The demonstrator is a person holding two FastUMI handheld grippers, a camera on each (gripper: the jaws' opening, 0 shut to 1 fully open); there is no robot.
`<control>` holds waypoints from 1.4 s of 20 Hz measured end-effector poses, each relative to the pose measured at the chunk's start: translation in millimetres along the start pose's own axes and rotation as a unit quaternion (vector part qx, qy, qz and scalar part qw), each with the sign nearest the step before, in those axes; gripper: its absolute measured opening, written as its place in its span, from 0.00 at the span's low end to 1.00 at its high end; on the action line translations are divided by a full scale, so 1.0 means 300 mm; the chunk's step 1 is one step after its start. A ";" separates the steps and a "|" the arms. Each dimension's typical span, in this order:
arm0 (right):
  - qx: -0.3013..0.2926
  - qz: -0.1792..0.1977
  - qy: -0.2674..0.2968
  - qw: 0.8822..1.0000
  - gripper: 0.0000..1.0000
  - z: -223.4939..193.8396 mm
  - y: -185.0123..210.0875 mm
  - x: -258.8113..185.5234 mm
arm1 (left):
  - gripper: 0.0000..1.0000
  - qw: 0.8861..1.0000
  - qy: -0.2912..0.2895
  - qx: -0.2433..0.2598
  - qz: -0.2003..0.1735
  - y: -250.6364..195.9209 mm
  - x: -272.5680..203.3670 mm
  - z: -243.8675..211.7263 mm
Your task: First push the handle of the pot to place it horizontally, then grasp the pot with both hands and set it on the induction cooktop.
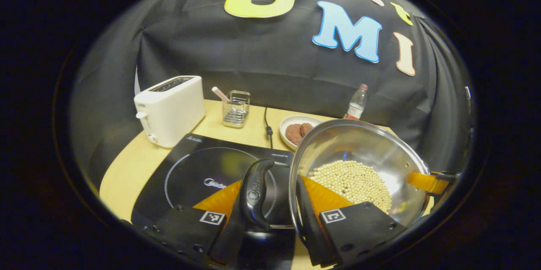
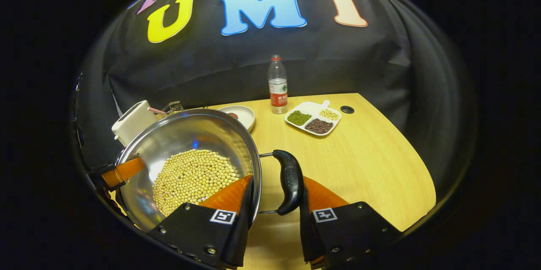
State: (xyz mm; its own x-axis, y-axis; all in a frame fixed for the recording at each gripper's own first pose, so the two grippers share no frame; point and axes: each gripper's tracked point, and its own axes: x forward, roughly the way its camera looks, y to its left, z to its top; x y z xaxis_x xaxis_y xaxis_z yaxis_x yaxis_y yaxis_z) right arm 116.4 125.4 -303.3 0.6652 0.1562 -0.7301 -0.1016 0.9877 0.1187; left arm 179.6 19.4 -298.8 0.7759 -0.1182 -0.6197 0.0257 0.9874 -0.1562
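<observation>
beans [image 1: 353,179] in pot [image 1: 380,145], cooktop [image 1: 190,173] prob. left

The steel pot [image 1: 359,156], holding a heap of pale round beans [image 1: 353,179], is tilted and raised just right of the black induction cooktop [image 1: 198,173]. Its near black side handle [image 1: 255,194] hangs over the cooktop's right edge.

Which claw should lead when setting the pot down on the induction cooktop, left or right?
Left, probably. The left claw clamps the pot on the side that already overlaps the induction cooktop. The right claw holds the opposite side over bare table, farther from it.
</observation>
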 end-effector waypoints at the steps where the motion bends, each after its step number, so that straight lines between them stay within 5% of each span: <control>1: -0.001 0.004 0.000 1.000 0.52 -0.006 0.037 -0.001 | 0.68 1.000 -0.001 -0.001 0.004 0.041 -0.009 0.007; 15: -0.006 0.031 -0.006 0.999 0.52 -0.062 0.474 0.057 | 0.68 0.999 -0.001 -0.004 0.036 0.524 -0.051 0.046; 26: -0.017 0.032 0.023 0.999 0.52 -0.124 0.668 0.133 | 0.64 0.999 0.022 -0.002 0.042 0.754 0.016 0.013; 27: -0.017 0.034 0.026 0.999 0.52 -0.130 0.679 0.139 | 0.72 0.999 0.023 -0.004 0.042 0.763 0.022 0.008; 28: -0.017 0.034 0.029 0.999 0.52 -0.136 0.686 0.142 | 0.64 0.999 0.025 -0.006 0.042 0.769 0.028 0.002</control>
State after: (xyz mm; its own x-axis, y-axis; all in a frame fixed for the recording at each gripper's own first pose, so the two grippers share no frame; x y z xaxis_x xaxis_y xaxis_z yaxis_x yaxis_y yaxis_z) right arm 93.7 335.5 -337.3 0.6120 0.2226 -0.7589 -0.1705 0.9742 0.1482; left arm 192.3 246.3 -339.6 0.7420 -0.0412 -0.6691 -0.0449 0.9928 -0.1108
